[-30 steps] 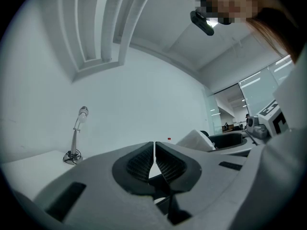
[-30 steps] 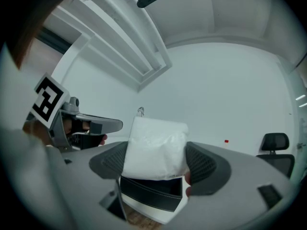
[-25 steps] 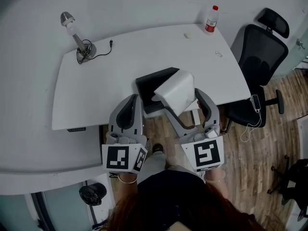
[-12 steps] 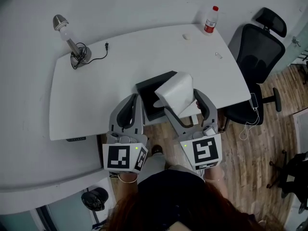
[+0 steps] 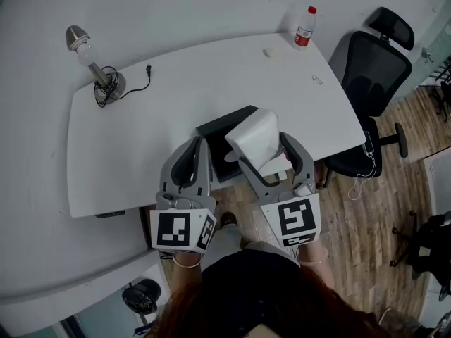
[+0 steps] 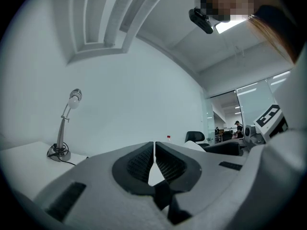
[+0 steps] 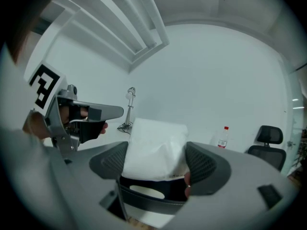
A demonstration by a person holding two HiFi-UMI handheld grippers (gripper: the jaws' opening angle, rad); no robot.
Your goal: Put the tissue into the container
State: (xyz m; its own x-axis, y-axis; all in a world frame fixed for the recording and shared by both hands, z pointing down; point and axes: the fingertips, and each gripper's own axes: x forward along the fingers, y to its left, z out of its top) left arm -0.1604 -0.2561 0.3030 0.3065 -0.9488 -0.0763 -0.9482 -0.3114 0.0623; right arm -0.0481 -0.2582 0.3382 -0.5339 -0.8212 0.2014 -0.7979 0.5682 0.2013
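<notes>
A white tissue pack (image 5: 254, 138) sits between the jaws of my right gripper (image 5: 264, 151), which is shut on it. The pack hangs tilted over the right part of a black box-like container (image 5: 213, 128) at the table's front edge. In the right gripper view the tissue pack (image 7: 156, 147) fills the gap between the jaws, with the container's dark rim (image 7: 146, 202) just below it. My left gripper (image 5: 196, 146) is shut and empty, just left of the container. In the left gripper view, the left gripper (image 6: 154, 150) has its pads pressed together.
On the white table (image 5: 176, 104), a desk lamp (image 5: 88, 58) with a cable stands at the far left. A red-capped bottle (image 5: 304, 28) and a small pale object (image 5: 270, 51) are at the far right. A black office chair (image 5: 370, 83) is beside the table's right end.
The head view has drifted, so the table sits a little differently in the frame. The right gripper still holds the tissue pack over the container; the left gripper stays shut.
</notes>
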